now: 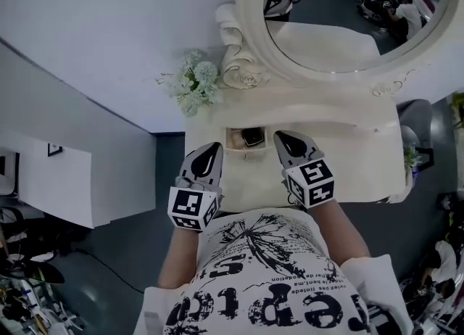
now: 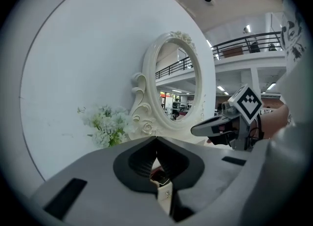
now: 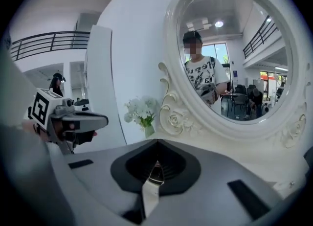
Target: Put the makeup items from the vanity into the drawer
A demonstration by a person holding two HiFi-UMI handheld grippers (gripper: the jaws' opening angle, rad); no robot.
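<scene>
- Left tool [image 1: 209, 154]: jaws together, nothing clamped. It is held at the left front corner of the open drawer [image 1: 246, 154].
- Right tool [image 1: 286, 140]: jaws together, nothing clamped. It is held at the drawer's right edge, roughly level with the left tool.
- Drawer: pulled out from the front of the bench [image 1: 341, 120], between the two tools. One dark makeup item [image 1: 252, 137] lies inside it.
- Bench top behind the drawer: pale surface, with white flowers [image 1: 194, 80] at the rear left corner.
- Oval mirror [image 1: 348, 7]: upright at the rear, just right of the flowers, in an ornate cream frame.
</scene>
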